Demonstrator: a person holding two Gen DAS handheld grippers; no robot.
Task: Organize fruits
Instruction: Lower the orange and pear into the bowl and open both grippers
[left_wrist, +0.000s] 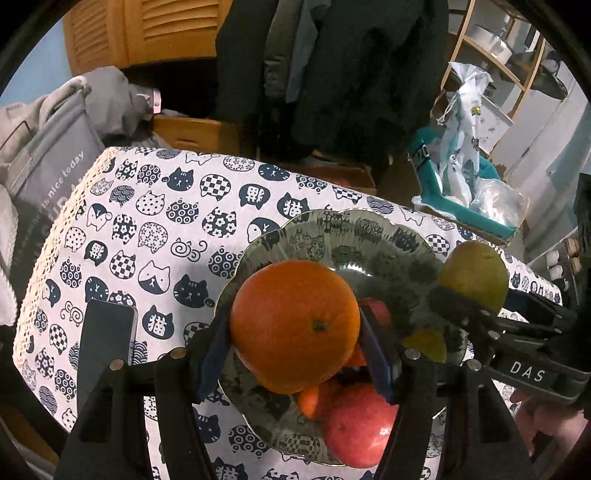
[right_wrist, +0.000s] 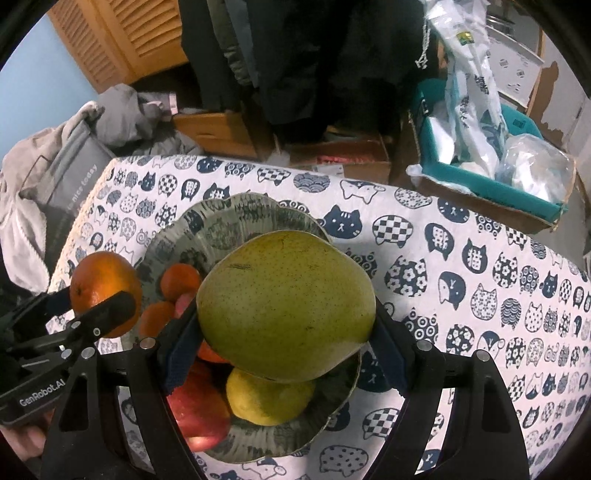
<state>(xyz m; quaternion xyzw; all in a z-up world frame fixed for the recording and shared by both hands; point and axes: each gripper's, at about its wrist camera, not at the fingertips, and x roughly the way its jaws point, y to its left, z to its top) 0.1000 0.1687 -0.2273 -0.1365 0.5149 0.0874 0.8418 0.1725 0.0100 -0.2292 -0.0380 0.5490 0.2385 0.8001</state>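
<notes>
Setting: a table covered with a white cloth printed with dark blue cat faces; a scalloped glass bowl with a dark pattern stands on it.
Left gripper: the left gripper is clamped on a large orange, its blue-padded fingers pressing both sides of the fruit. It holds the orange over the bowl's left side, above the fruit already inside.
Right gripper: the right gripper is clamped on a big green pear, pads against both flanks. The pear hangs over the middle of the bowl.
Inside the bowl: a red apple lies at the near edge, a yellow-green fruit just beside it, and small tangerines lie along the left side, partly hidden by the held fruit.
On the cloth: a dark phone lies flat to the left of the bowl, apart from it.
Beyond the table: a grey bag with white lettering at left, dark clothes hanging behind, a teal box filled with plastic bags at right.
Person: part of a hand shows under the right gripper's body.
</notes>
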